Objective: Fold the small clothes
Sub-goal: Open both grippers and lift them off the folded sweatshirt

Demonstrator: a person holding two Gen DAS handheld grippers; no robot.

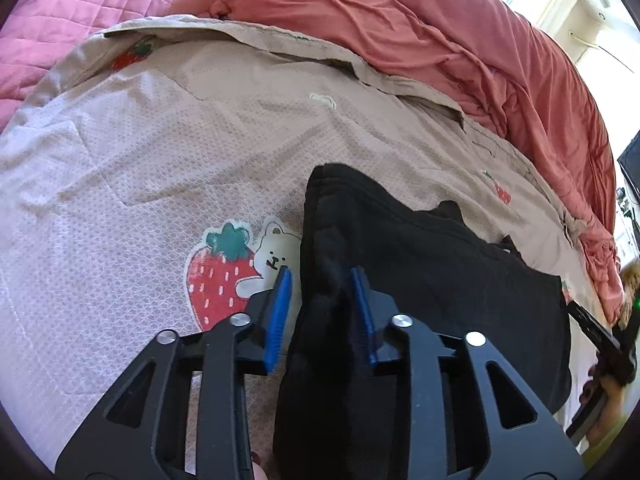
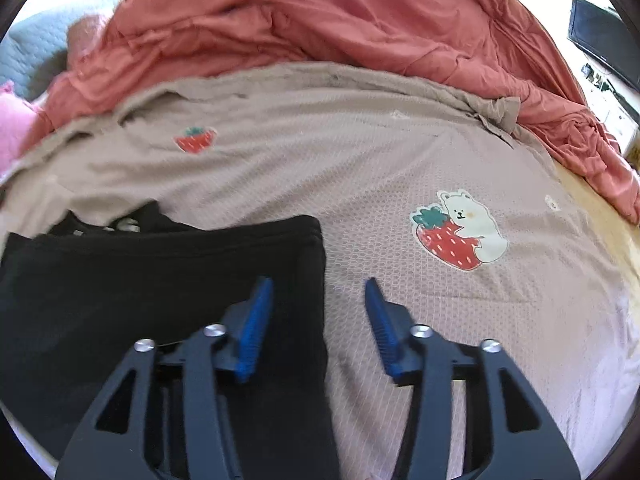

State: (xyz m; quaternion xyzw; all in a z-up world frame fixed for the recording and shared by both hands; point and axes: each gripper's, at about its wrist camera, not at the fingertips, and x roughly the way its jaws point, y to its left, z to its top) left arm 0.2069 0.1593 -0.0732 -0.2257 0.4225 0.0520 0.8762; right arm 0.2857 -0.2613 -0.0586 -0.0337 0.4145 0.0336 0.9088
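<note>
We see the black garment (image 2: pixel 160 280) lying folded on the bed, on the beige strawberry-and-bear bedsheet (image 2: pixel 400 160), filling the lower left of the right wrist view and the lower right of the left wrist view. Its edges look stacked in layers along the side nearest the middle of the frame, so we judge that at least one fold is already made and the piece is now a fairly compact rectangle. The left gripper (image 1: pixel 322 276) sits with its jaws parted around a raised ridge of the black fabric at the garment's edge; one blue pad lies against the cloth while the other stands clear over the bear print, so we read it as released rather than pinching. The right gripper (image 2: pixel 318 284) is spread wide over the garment's right edge with nothing between its jaws, one finger above the black cloth and the other above the sheet. A coral duvet (image 2: pixel 320 20) is bunched along the top of both views. What remains, we think, is perhaps one more fold or a final smoothing, though the far corner near the upper left of the right view looks a little untidy.
</note>
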